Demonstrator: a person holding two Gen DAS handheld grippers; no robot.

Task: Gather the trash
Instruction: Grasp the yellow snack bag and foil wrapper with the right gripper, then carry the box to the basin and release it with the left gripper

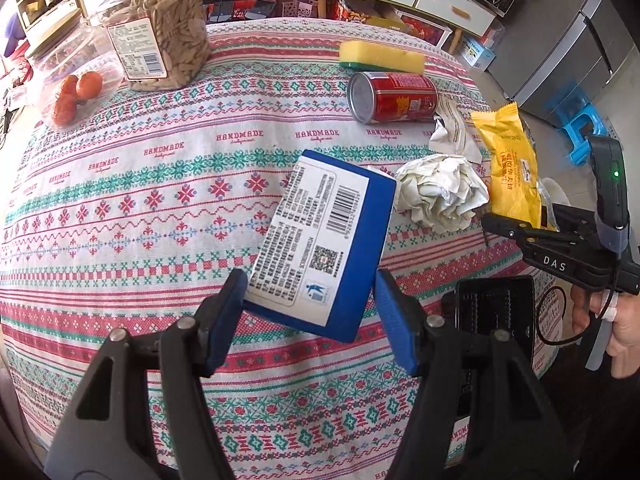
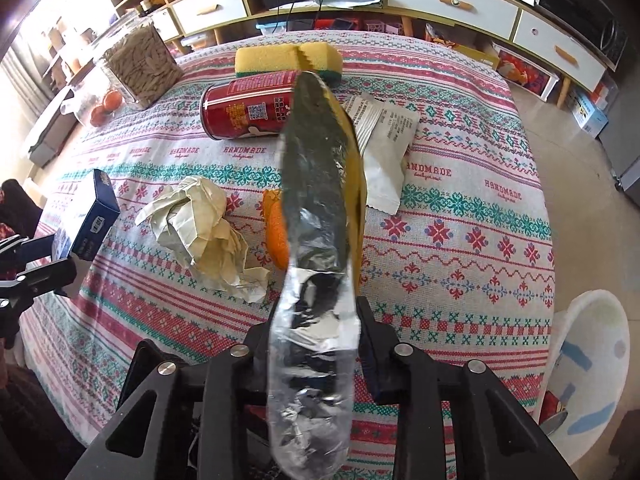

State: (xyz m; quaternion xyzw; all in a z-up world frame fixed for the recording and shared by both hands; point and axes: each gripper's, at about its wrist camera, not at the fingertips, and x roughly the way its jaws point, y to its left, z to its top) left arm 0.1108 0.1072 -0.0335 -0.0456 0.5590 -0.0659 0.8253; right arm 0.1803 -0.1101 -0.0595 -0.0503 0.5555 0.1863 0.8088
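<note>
My left gripper (image 1: 308,300) is shut on a blue box (image 1: 320,240) with a white barcode label and holds it above the tablecloth; the box also shows in the right wrist view (image 2: 94,216). My right gripper (image 2: 316,340) is shut on a yellow snack wrapper (image 2: 316,216) with a silver inside, held up over the table; the wrapper also shows in the left wrist view (image 1: 512,176). A crumpled paper ball (image 1: 440,192) (image 2: 204,232), a red can (image 1: 392,96) (image 2: 248,106) on its side and a white sachet (image 2: 384,148) lie on the table.
A yellow sponge (image 1: 380,56) lies behind the can. A jar of seeds (image 1: 160,32) and a bag of tomatoes (image 1: 76,96) stand at the far left. A white bin (image 2: 592,368) stands on the floor beside the table's right edge. An orange scrap (image 2: 276,232) lies under the wrapper.
</note>
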